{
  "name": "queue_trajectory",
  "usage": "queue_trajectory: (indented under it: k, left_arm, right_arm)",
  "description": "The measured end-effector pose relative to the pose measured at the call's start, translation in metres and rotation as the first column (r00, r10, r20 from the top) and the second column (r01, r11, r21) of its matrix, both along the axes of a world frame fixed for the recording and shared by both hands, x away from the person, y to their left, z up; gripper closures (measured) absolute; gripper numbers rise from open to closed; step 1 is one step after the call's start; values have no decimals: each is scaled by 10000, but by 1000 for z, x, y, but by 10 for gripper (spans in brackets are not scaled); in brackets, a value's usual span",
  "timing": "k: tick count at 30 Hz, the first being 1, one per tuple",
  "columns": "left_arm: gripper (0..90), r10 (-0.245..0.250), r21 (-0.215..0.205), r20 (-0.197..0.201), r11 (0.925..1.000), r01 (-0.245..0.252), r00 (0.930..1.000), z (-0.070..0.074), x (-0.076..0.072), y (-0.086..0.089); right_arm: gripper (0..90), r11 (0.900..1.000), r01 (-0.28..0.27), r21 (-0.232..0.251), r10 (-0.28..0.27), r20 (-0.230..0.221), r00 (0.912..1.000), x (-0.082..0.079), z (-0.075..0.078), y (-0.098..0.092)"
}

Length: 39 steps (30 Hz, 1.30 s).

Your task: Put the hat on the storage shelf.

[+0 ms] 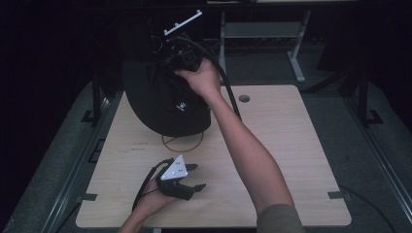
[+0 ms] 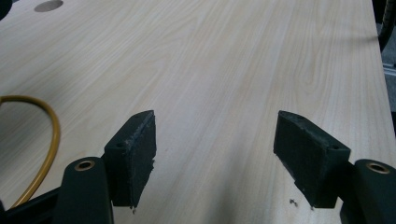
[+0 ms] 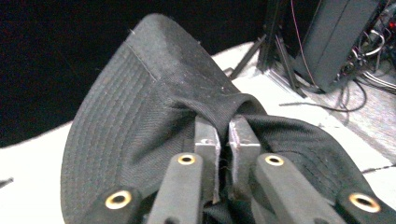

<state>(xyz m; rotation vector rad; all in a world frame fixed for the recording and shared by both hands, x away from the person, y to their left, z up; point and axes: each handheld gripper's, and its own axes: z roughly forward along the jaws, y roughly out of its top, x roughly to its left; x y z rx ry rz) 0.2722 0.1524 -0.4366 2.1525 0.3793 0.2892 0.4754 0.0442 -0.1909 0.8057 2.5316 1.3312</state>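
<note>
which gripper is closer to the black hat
Right. The right gripper is pinched on the black hat's fabric at the table's far side; the left gripper rests open, apart from it, nearer the person.

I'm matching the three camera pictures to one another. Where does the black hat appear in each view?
High view: the black hat hangs at upper centre, over the table's far edge, held by the right gripper.
Right gripper view: it fills the centre, fabric pinched between the jaws.
Left gripper view: not in it.
Shared landmark: the yellow ring under the hat, at left in the left gripper view.
</note>
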Motion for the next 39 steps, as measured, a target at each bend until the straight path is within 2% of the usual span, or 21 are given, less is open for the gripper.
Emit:
queue_trajectory:
  k: [1, 2, 3, 5, 12, 13, 16, 17, 19, 21, 26, 28, 31, 35, 39]
  left_arm:
    - [294, -81, 90, 37, 9999, 80, 10000, 0, -1, -2]
    - [294, -109, 90, 12, 9999, 109, 9999, 0, -2, -2]
    - [294, -116, 95, 24, 9999, 115, 9999, 0, -3, -2]
    - [294, -145, 112, 31, 9998, 144, 9999, 0, -4, -2]
    - [294, -57, 45, 0, 10000, 57, 10000, 0, -3, 1]
    - [294, -57, 40, -17, 10000, 57, 10000, 1, -3, 1]
    - [292, -48, 50, -58, 10000, 48, 10000, 1, -2, 1]
    - [291, -32, 57, -75, 10000, 32, 10000, 1, -2, 1]
    - [291, 59, -50, -70, 10000, -59, 10000, 1, -2, 2]
    - [288, 46, -77, -71, 10000, -47, 10000, 1, -2, 3]
    - [286, 109, -13, -172, 9999, -109, 9998, 0, -2, 6]
    - [282, 193, -37, -202, 9998, -194, 9996, 0, -1, 8]
    - [276, 358, -212, -373, 9991, -366, 9987, 0, 1, 11]
    - [274, 453, -248, -466, 9986, -465, 9979, 0, 3, 13]
    - [271, 601, -556, -544, 9965, -631, 9967, 0, 5, 17]
  right_arm:
    - [727, 9994, -135, -319, 135, 1, 9999, 1, -4, 10]
    - [667, 9995, -206, -225, 204, -94, 9997, 2, -7, 14]
    - [642, 9996, -126, -261, 117, -332, 9994, 1, -8, 18]
    - [592, 9968, -290, -739, 271, -262, 9993, 2, -13, 21]
    - [535, 9981, -339, -514, 315, -469, 9984, 1, -18, 7]
    - [524, 9991, -277, -326, 260, -518, 9983, 0, -18, 0]
    - [517, 9995, -203, -251, 189, -538, 9984, 0, -19, -7]
    - [509, 9998, -203, -63, 200, -467, 9987, 0, -20, -14]
    - [498, 9999, -123, 48, 125, -593, 9982, -2, -21, -19]
    - [489, 9998, -121, 154, 129, -482, 9988, -2, -24, -25]
    - [461, 9994, -10, 357, 34, -685, 9976, -5, -26, -36]
    - [457, 9979, 78, 649, -43, -548, 9985, -8, -26, -45]
    - [442, 9968, 80, 801, -36, -554, 9985, -9, -27, -53]
    - [427, 9956, 109, 927, -57, -567, 9984, -10, -29, -63]
    - [406, 9944, 229, 1036, -172, -557, 9983, -12, -33, -78]
